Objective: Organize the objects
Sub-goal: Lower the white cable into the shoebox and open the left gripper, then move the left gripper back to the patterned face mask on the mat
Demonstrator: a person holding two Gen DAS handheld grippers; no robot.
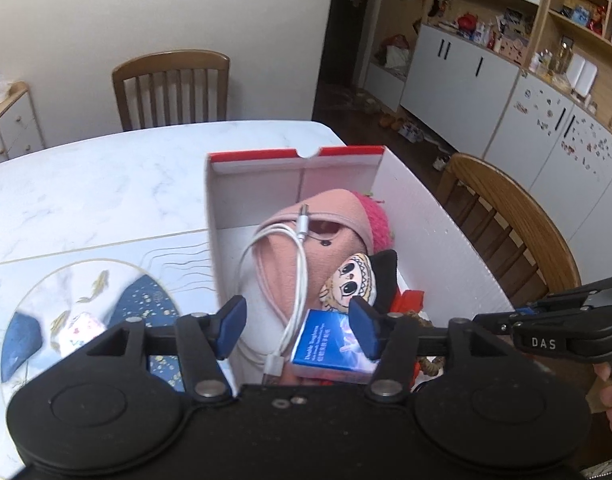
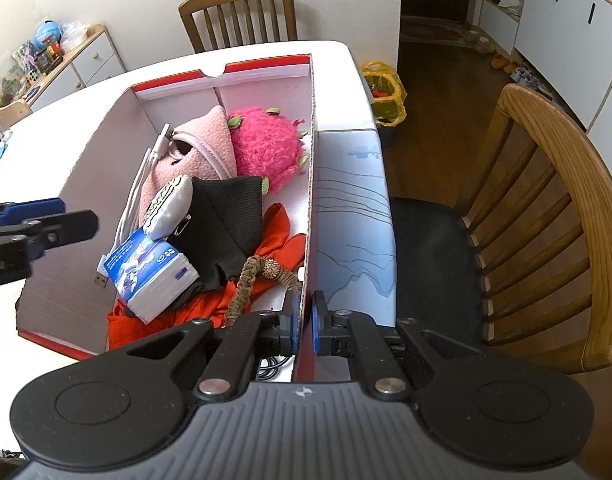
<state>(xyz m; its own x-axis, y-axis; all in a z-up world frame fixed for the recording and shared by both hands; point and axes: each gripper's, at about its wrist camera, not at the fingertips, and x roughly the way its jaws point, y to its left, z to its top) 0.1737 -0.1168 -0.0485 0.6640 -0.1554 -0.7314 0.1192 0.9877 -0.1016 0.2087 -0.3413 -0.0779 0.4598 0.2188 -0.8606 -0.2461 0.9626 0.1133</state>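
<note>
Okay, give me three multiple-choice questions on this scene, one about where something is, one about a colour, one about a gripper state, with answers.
1. Where does the white cable lie?
A. in the box
B. on the chair
C. on the floor

2. What colour is the box rim?
A. green
B. red
C. yellow

3. What is the right gripper doing?
A. hanging open
B. holding the cable
C. clamping the box wall

A: it drapes over the pink plush inside. B: a red edge shows. C: its pads pinch the wall.
</note>
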